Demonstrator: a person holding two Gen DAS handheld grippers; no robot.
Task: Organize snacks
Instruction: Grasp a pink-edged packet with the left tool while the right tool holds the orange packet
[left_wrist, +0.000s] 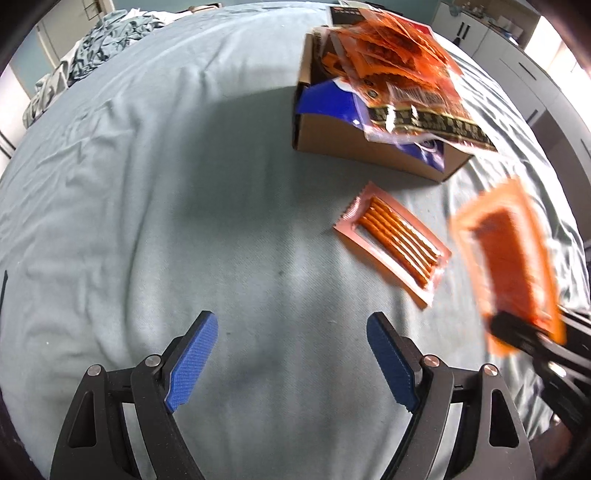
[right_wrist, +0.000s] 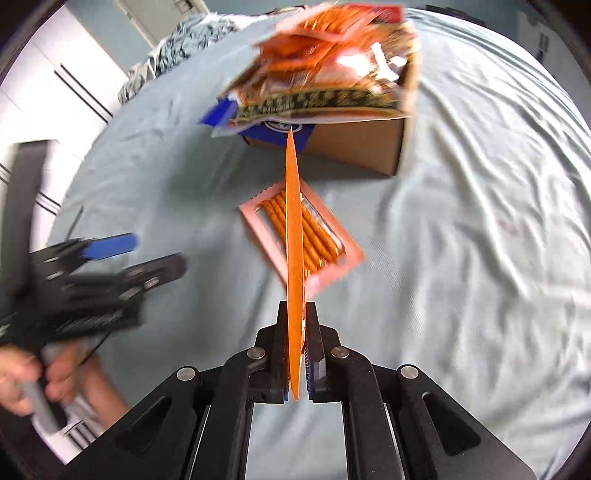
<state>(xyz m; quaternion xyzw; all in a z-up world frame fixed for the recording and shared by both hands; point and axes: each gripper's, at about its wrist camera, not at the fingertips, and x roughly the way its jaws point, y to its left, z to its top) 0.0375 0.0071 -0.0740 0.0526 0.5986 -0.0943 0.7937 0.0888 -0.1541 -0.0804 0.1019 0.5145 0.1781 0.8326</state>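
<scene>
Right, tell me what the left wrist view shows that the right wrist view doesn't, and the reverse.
Only the left wrist view: the flat face of the orange snack packet held by the right gripper, and the left gripper seen from behind, its blue pads wide apart and empty.

Only the right wrist view: that packet edge-on, the right gripper's jaws pressed on it, and a person's hand holding the left gripper.

Both: the brown cardboard box overflowing with snack bags, the pink stick-snack packet, the pale blue bedsheet.
</scene>
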